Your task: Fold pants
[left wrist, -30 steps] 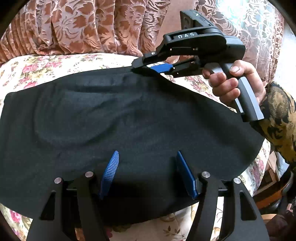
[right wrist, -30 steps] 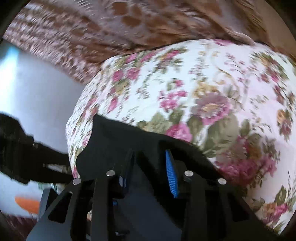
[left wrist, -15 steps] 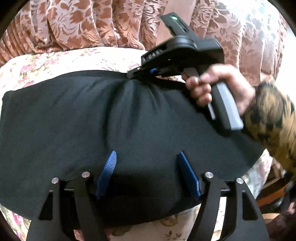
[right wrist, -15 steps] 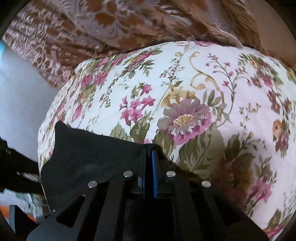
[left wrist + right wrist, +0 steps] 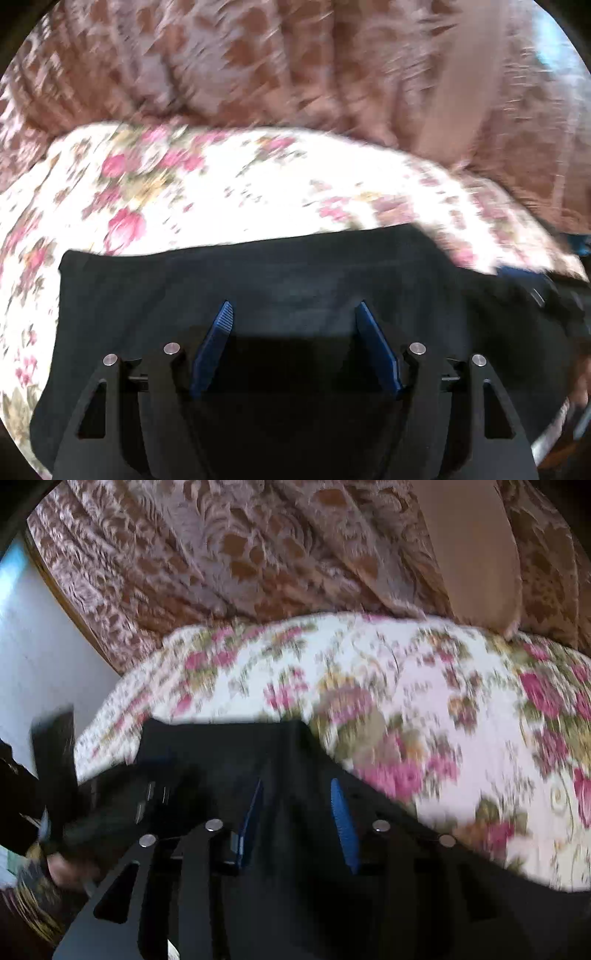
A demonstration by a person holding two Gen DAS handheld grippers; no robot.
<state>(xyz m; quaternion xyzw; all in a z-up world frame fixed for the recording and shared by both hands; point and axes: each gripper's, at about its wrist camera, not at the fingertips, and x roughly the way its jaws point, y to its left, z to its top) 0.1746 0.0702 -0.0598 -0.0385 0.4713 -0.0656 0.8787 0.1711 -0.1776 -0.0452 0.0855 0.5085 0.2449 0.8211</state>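
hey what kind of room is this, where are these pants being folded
Probably a bedroom at home: black pants lie on a floral bedspread, with patterned curtains hanging behind it.

Right tongs parted and pulled off the far edge of the pants

Half a second ago the right tongs (image 5: 297,812) were clamped tight on the far edge of the black pants (image 5: 258,280); now their blue pads (image 5: 341,823) stand apart over the cloth. In the left wrist view they have left the upper middle and sit blurred at the right rim (image 5: 546,291), and the flowered bedspread (image 5: 229,192) now fills more of that view beyond the pants
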